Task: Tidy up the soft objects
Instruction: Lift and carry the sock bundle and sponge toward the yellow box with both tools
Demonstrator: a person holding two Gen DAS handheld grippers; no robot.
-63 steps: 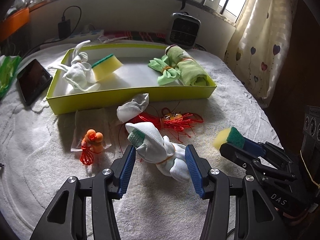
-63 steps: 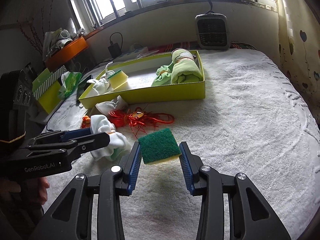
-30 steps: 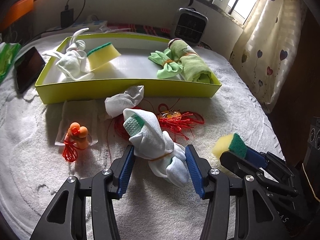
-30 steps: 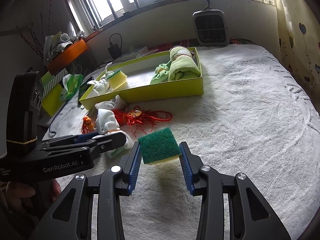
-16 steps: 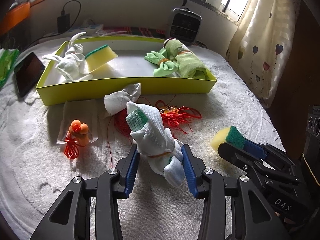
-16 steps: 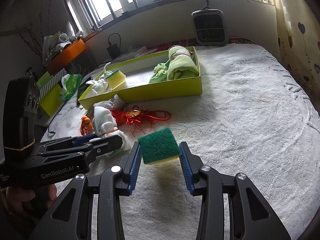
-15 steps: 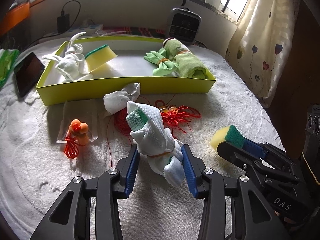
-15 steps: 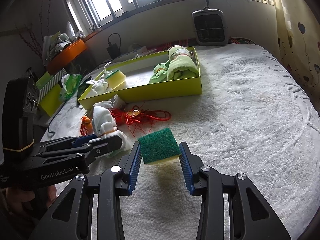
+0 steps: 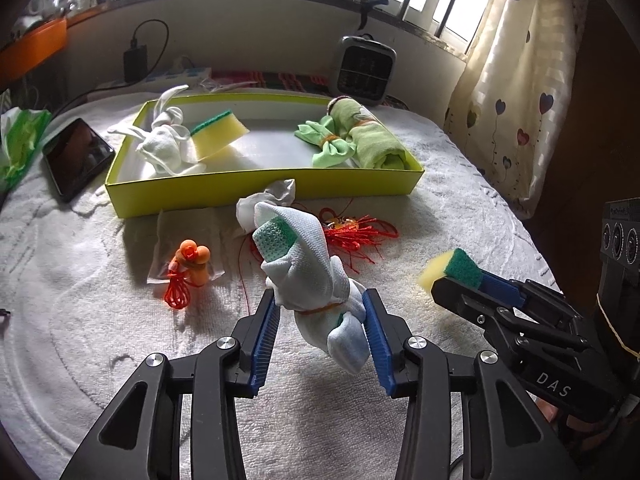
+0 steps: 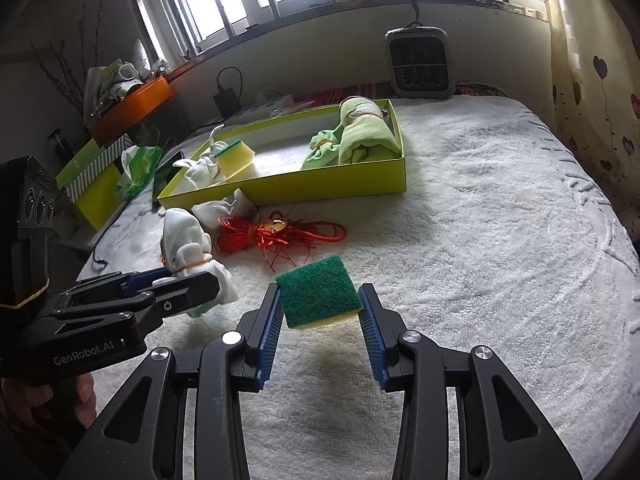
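Note:
My left gripper [image 9: 322, 322] is shut on a white sock bundle [image 9: 308, 272] tied with a rubber band, held a little above the white towel. From the right wrist view the same bundle [image 10: 188, 252] sticks up out of the left gripper [image 10: 192, 284]. My right gripper [image 10: 320, 308] is shut on a green-and-yellow sponge [image 10: 318, 296], held above the towel; the left wrist view shows that sponge [image 9: 452, 268] at the right. Behind stands a yellow-green box [image 9: 260, 190] holding a white sock bundle [image 9: 166, 144], a sponge [image 9: 218, 132] and green cloths [image 9: 360, 140].
On the towel before the box lie a white cloth bundle [image 9: 272, 198], red tasselled cords [image 9: 356, 236] and an orange toy with red string [image 9: 188, 268] on a plastic bag. A phone [image 9: 76, 158] lies left of the box. A small heater [image 9: 366, 70] stands behind it.
The left gripper's jaws have come together onto the white sock bundle and lifted it slightly off the towel. The right gripper and its sponge have stayed where they were.

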